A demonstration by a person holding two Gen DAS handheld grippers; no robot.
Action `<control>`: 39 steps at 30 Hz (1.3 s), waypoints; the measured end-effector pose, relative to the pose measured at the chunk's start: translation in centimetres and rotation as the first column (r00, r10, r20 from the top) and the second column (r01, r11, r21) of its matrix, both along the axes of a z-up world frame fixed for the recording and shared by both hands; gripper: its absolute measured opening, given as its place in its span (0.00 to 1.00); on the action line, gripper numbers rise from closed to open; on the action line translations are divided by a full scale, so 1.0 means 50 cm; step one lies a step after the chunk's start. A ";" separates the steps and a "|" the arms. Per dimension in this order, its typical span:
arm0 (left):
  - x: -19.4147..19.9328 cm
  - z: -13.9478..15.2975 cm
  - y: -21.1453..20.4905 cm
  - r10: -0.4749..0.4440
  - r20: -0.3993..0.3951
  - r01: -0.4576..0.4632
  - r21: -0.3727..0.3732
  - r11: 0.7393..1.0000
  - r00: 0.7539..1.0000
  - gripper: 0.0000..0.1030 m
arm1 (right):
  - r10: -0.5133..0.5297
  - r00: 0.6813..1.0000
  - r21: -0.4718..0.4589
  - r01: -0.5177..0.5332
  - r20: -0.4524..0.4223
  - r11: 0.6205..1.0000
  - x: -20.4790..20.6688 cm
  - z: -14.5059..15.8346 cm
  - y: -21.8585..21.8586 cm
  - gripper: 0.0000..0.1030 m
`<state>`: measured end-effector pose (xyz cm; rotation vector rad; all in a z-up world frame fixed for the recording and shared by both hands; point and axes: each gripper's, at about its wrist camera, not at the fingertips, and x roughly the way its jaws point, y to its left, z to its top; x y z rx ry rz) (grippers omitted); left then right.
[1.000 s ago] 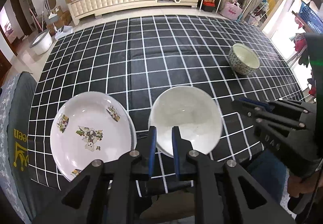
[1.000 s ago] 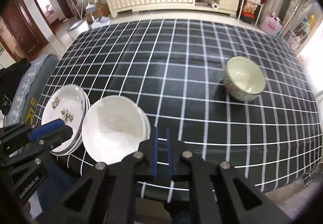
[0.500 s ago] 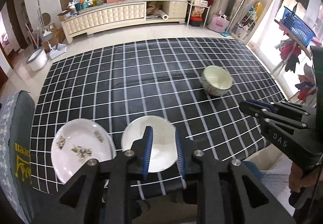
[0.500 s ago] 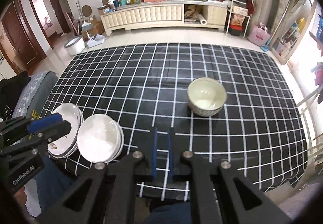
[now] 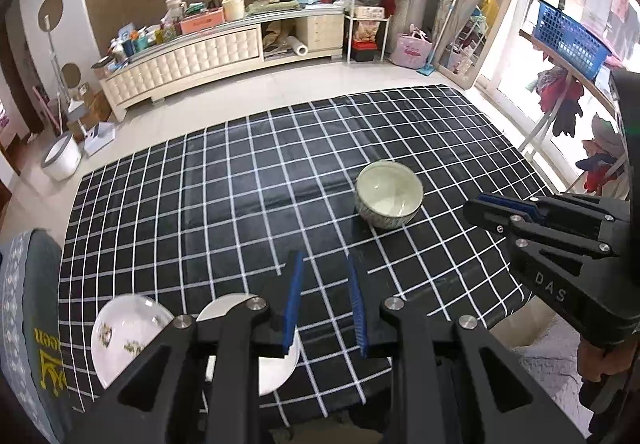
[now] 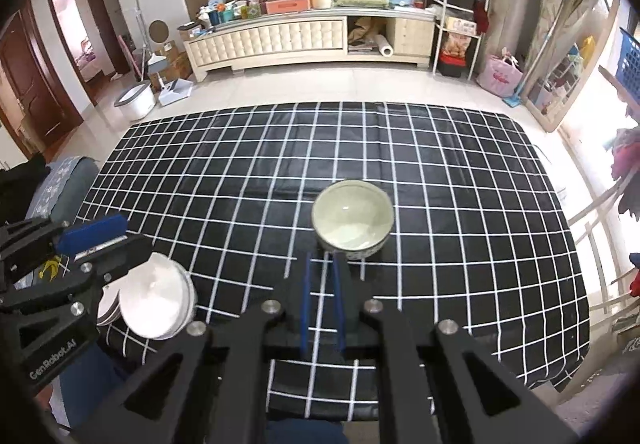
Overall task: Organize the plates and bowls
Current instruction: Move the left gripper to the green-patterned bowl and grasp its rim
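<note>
I hold both grippers above the near edge of the table [image 5: 240,179], which is covered in a black cloth with a white grid. My left gripper [image 5: 323,302] has its blue-padded fingers spread apart with nothing between them; through the gap I see only the cloth. My right gripper [image 6: 321,300] has its fingers drawn close together, leaving a narrow slot, and it also grips nothing. In the left view the right gripper appears at the right edge, its blue tips close together.

The patterned bowl [image 6: 352,219] stands upright on the cloth toward the right side of the table, well apart from the other dishes. In the right view it sits just beyond my right fingertips, not touching them. Its inside is pale and looks empty.

At the near left corner of the table lie the plates. The decorated plate [image 5: 128,336] with small pictures on it is farthest left, and the plain white plate [image 6: 158,300] is just beside it on the right, overlapping its edge in the right view. There each plate seems to rest on others, since layered rims show at the sides. My left gripper hangs above these plates, partly hiding them.
</note>
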<state>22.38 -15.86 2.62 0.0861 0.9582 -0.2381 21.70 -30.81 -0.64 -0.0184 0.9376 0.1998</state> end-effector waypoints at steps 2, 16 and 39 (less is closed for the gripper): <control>0.017 0.001 -0.020 -0.011 0.006 0.010 0.012 1.000 1.000 0.28 | -0.009 1.000 0.008 0.010 -0.007 1.000 0.014 -0.005 -0.018 0.13; 0.125 -0.074 -0.112 -0.031 -0.069 0.034 0.041 0.999 0.997 0.36 | -0.053 0.996 0.035 0.055 -0.066 0.998 0.101 -0.069 -0.084 0.41; 0.313 -0.249 -0.184 -0.030 -0.191 0.054 0.123 0.991 0.981 0.42 | -0.067 0.981 0.053 0.078 -0.184 0.996 0.221 -0.213 -0.123 0.41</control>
